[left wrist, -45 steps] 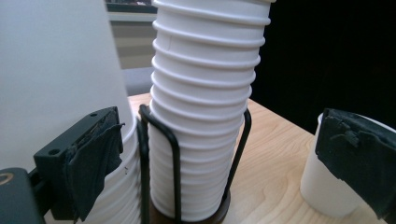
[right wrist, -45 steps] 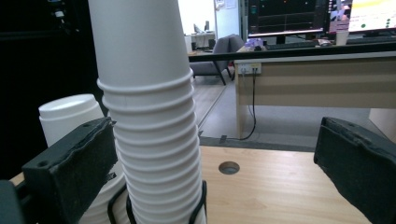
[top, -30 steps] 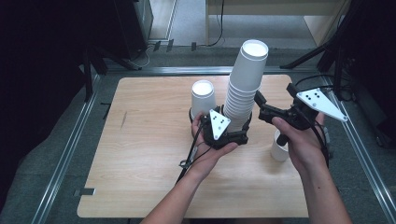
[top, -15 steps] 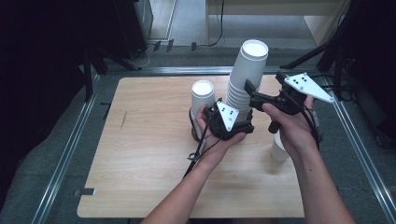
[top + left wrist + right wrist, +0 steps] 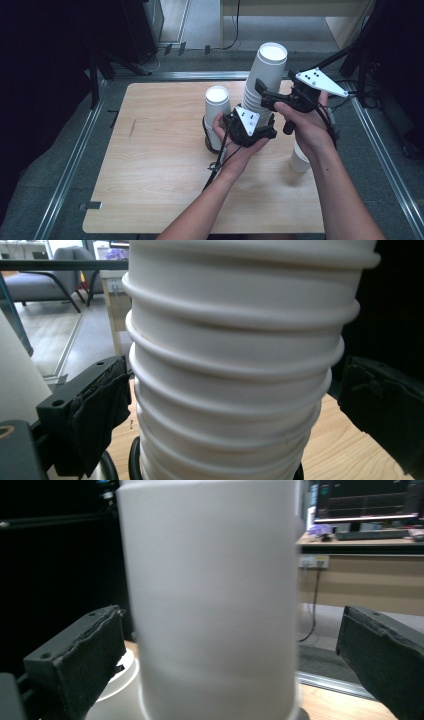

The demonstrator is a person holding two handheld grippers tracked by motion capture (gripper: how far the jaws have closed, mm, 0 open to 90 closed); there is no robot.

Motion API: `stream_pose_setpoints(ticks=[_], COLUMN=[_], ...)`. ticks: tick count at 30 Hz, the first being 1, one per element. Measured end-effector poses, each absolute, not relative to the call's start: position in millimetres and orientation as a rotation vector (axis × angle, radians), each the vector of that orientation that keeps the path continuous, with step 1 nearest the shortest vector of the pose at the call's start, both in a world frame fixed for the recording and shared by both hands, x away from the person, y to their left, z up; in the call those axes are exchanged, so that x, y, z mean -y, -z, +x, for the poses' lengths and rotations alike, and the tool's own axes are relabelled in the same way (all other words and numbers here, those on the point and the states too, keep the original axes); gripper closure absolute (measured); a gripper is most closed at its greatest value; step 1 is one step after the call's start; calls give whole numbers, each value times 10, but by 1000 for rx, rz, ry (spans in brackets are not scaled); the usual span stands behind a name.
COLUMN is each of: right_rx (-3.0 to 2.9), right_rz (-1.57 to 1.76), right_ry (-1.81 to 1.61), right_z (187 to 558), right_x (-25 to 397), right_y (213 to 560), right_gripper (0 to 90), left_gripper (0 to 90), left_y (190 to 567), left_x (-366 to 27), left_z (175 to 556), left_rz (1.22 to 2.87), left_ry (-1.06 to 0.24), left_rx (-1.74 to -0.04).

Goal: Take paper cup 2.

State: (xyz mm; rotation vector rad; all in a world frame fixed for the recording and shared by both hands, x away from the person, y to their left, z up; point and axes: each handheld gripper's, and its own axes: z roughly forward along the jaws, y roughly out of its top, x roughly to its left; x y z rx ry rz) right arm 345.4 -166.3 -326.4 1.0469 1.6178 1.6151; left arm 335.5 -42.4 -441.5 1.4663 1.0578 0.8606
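Note:
A tall stack of upturned white paper cups stands at the back middle of the wooden table. My left gripper is open around the stack's lower part; in the left gripper view its ribbed rims sit between the two pads, the left pad almost touching. My right gripper comes in from the right, higher up, and is open. In the right gripper view the smooth wall of a cup stands between its jaws, with a gap on the right side.
A shorter white cup stack stands just left of the tall one, close to my left hand. A single upturned cup sits on the table under my right forearm. Metal rails run along the table's sides.
Both grippers have closed in on the tall stack. The right one moved left and up to its upper cups. The left one slid right to its lower part.

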Motion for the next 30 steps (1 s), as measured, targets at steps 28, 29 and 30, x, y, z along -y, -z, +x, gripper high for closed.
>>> stream_pose_setpoints(ticks=[28, 29, 30], right_rx=[-1664, -1657, -1649], right_rz=[1036, 1031, 1025], right_ry=[-1587, -1589, -1596], right_z=[3584, 3579, 3571], right_x=[1536, 1535, 1534], right_y=[3226, 3208, 3191], right_gripper=[112, 113, 115], left_gripper=[77, 77, 77], left_y=[4370, 4370, 4369], left_x=[367, 363, 365], left_z=[3343, 3341, 3341], left_rz=[1481, 1487, 1483], left_ry=[-841, -841, -840], left_rx=[-1049, -1048, -1050])
